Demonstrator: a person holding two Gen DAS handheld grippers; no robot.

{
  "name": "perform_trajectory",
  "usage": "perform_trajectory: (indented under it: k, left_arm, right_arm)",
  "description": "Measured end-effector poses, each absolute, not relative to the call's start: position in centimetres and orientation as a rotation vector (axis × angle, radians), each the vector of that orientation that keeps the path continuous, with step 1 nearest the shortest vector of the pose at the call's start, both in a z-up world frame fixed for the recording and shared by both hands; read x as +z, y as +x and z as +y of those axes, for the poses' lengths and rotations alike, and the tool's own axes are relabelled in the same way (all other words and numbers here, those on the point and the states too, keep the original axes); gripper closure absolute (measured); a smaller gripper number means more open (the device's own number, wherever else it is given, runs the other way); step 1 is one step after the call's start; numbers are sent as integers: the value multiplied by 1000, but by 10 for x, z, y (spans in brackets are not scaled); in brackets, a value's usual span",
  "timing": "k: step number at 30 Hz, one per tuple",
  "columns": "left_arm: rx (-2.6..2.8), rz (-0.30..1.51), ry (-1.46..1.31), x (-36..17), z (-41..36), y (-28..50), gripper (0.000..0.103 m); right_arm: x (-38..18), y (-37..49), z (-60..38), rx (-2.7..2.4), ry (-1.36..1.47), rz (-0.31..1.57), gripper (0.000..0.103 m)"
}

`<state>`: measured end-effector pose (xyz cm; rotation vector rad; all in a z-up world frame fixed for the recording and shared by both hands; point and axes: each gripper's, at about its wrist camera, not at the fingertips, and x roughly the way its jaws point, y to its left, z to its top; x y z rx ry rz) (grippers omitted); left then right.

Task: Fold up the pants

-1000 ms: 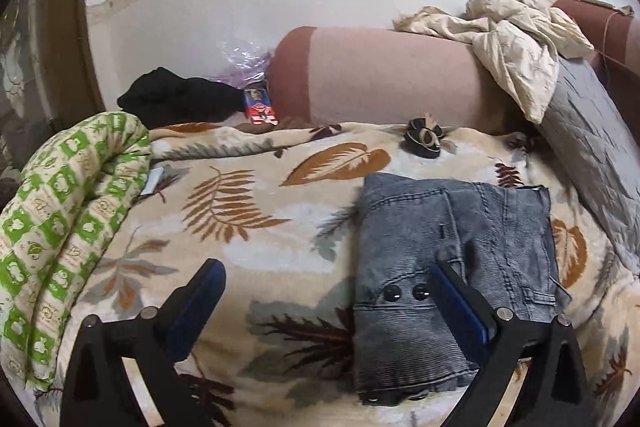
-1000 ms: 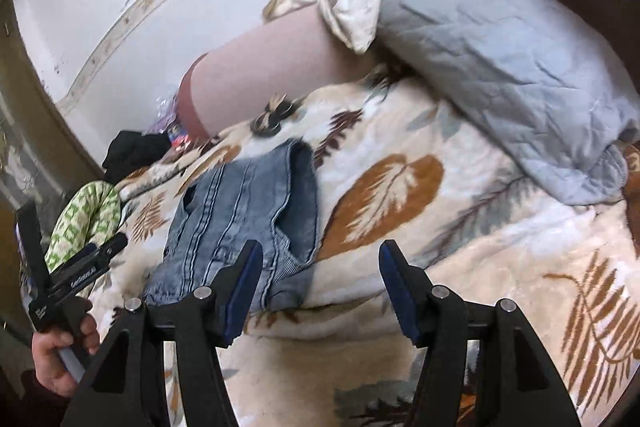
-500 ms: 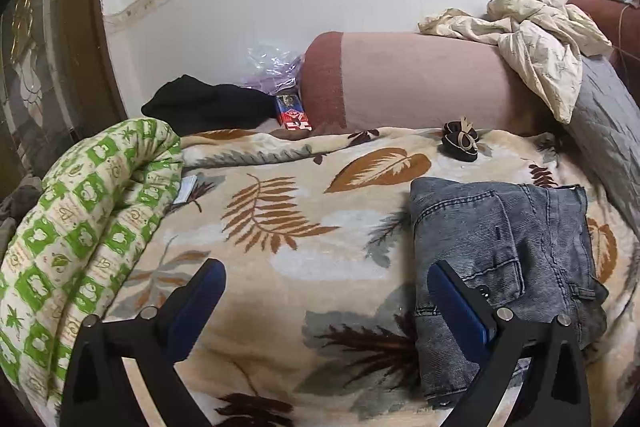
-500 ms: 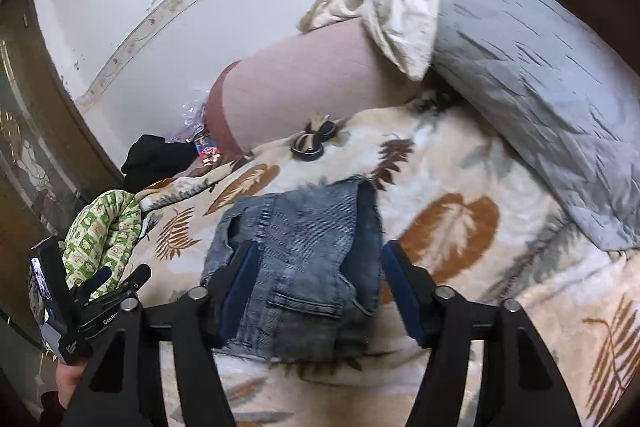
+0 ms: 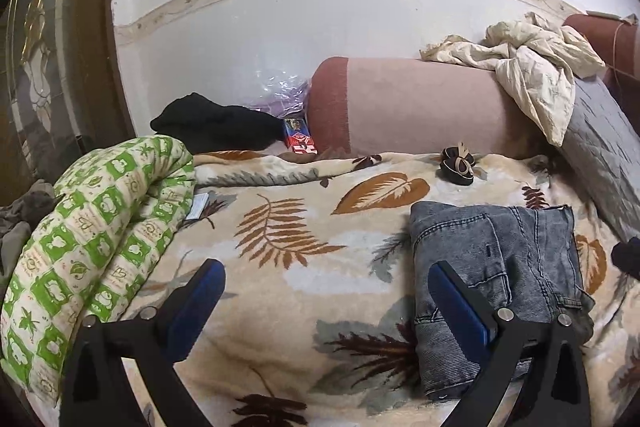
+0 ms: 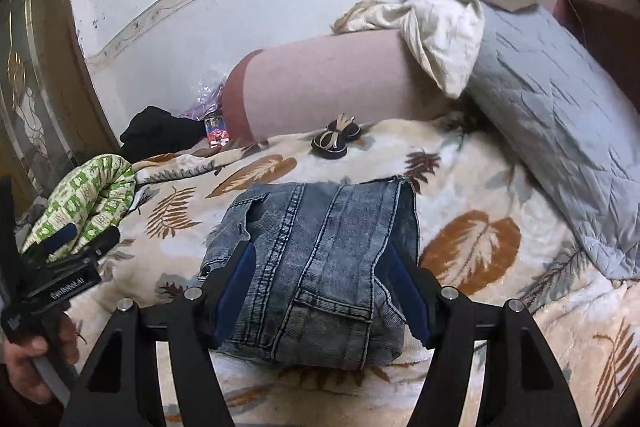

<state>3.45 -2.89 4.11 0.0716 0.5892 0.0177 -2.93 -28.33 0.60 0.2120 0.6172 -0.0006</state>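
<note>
Left gripper (image 5: 320,303) hangs open and empty over bare blanket (image 5: 288,267); the jeans (image 5: 496,267) lie off its right finger. Right gripper (image 6: 320,291) gapes, empty, straddling the folded jeans (image 6: 320,267), long axis running away from it. Right is judged nearer.

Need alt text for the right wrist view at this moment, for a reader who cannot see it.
A folded pair of grey-blue jeans lies on a leaf-print blanket, framed between the open fingers of the right gripper, which grips nothing. The left gripper, also open, shows at the left edge beside a green patterned quilt; a pink bolster and grey pillow lie behind.
</note>
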Motion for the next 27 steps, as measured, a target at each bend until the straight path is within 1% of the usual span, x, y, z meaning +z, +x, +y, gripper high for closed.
perform_trajectory:
  k: [7,27]
  left_arm:
    - [19,594,106,37,-33,34,0]
    - [26,618,152,23,-41,39,0]
  right_arm:
    - [-9,-20,-289,-6,235,659,34]
    - [-22,-15,-306,-31,292,715,34]
